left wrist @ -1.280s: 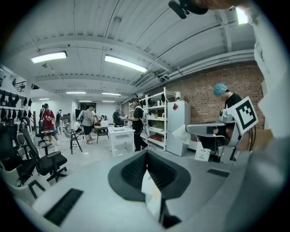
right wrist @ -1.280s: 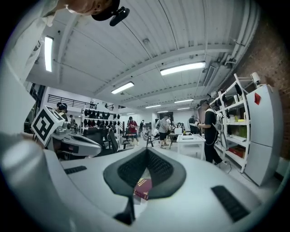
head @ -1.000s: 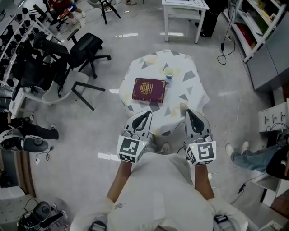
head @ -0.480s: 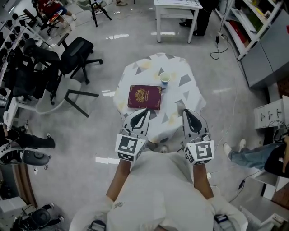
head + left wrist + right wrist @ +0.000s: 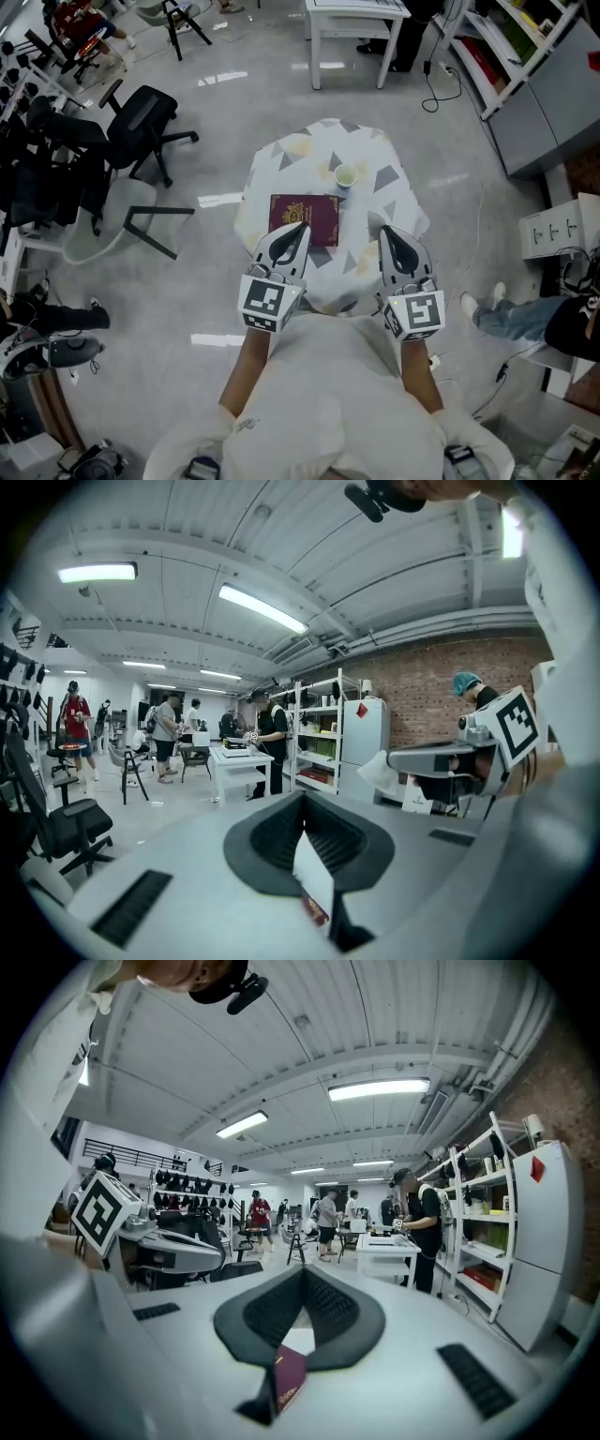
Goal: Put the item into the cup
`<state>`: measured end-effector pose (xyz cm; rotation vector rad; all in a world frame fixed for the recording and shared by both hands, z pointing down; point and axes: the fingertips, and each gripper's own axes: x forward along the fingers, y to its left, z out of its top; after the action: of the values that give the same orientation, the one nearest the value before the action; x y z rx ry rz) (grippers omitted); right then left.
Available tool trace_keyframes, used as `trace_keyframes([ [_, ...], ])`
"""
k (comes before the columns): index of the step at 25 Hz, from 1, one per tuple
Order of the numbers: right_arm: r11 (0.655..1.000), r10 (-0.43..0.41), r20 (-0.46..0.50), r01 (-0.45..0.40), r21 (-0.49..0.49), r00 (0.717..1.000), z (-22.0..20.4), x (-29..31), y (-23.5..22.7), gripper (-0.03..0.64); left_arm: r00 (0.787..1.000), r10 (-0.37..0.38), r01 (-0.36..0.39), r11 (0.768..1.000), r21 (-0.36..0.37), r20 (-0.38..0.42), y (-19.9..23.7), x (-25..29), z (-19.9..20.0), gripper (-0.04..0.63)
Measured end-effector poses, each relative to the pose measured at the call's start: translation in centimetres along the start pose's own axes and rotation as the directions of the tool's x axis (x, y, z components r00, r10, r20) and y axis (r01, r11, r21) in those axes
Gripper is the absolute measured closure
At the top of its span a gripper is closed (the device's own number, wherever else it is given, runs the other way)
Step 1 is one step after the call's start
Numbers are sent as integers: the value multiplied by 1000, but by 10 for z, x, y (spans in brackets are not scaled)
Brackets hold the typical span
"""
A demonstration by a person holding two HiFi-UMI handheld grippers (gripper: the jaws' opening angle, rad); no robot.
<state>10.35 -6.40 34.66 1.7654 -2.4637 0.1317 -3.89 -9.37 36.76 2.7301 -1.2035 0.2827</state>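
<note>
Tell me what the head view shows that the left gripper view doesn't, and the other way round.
Only the head view shows the cup, the whole patterned tabletop and the black office chair from above. Only the left gripper view shows the ceiling lights, the brick wall, a refrigerator and people standing. Both show the maroon book; in the left gripper view it is just a sliver below the left hand-held gripper's closed jaws.

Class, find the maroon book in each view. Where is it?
Head view: maroon book, centre, on the patterned table.
Left gripper view: sliver low centre, below the jaws' tips.
Right gripper view: low centre, likewise.
Shared landmark: the white table behind.
</note>
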Motion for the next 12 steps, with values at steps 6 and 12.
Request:
trace_keyframes([
  [6,999,-43,-28,43,-13,999,3,33,7,613,999,-49,49,999,-13,-5,34,17,-1,583],
  [12,995,-94,-75,93,-20,993,-6,52,10,612,994,-105,105,994,-21,-2,57,34,-3,583],
])
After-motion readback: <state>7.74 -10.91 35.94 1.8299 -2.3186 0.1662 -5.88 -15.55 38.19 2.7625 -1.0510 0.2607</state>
